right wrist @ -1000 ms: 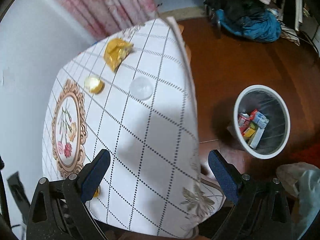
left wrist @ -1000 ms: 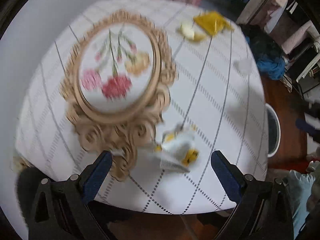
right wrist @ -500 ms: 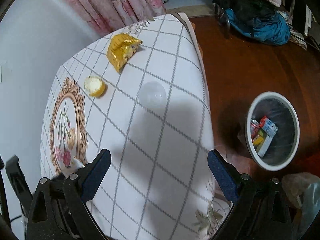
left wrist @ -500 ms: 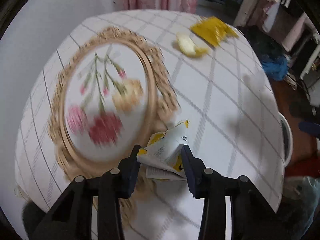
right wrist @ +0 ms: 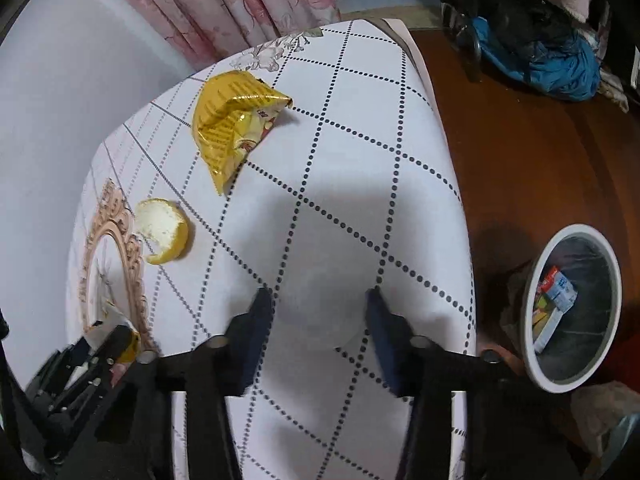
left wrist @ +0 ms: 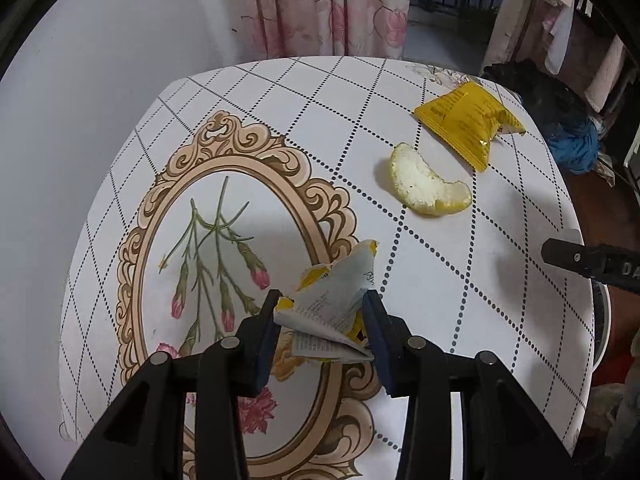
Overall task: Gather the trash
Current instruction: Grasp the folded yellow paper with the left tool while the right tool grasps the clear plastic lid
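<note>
**Tongs and trash on the checked desk**

Left tongs [left wrist: 322, 316]: closed on a crumpled white-and-yellow wrapper [left wrist: 334, 304], held just above the desk [left wrist: 460, 288]; its small print is illegible. Right tongs [right wrist: 318, 312]: partly closed over the clear plastic lid [right wrist: 320, 326]; contact cannot be told. Yellow snack packet [right wrist: 230, 120], writing unreadable, lies beside a citrus peel [right wrist: 164, 230]. White bin [right wrist: 576, 312] on the floor holds small cartons.

The left claw [left wrist: 322, 314] is closed, its two blue-padded fingers [left wrist: 266, 336] pinching a crumpled wrapper [left wrist: 332, 308] between them. The right claw [right wrist: 318, 320] is blurred; its fingers look partly closed with a gap between them, seemingly holding nothing.
</note>
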Demonstrator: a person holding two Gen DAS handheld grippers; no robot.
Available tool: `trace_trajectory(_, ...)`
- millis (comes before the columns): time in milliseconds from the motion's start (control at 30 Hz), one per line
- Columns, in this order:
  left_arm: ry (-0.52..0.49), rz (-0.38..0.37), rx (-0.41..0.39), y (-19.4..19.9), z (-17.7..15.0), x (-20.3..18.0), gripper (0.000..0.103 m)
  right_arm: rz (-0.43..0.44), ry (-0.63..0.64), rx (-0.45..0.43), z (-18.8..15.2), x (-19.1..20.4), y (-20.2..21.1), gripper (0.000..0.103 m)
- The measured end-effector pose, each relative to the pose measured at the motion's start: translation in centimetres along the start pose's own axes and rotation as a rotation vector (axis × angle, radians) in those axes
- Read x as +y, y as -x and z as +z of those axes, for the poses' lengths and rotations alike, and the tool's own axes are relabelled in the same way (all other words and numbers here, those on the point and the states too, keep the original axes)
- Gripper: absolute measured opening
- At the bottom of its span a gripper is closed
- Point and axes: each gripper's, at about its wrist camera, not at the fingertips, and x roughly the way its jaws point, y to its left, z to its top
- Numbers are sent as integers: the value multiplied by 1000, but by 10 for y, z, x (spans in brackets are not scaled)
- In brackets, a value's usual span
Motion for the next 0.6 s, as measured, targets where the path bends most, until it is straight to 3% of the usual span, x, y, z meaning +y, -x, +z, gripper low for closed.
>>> trace_trajectory(300, -14, -4, -25, 17, -2, -7, 37, -9, 68, -51, -13, 8, 23, 45)
trace_trajectory(600, -32, -31, -129, 77, -5, -20, 37, -36, 124, -190, -36, 13, 88, 45)
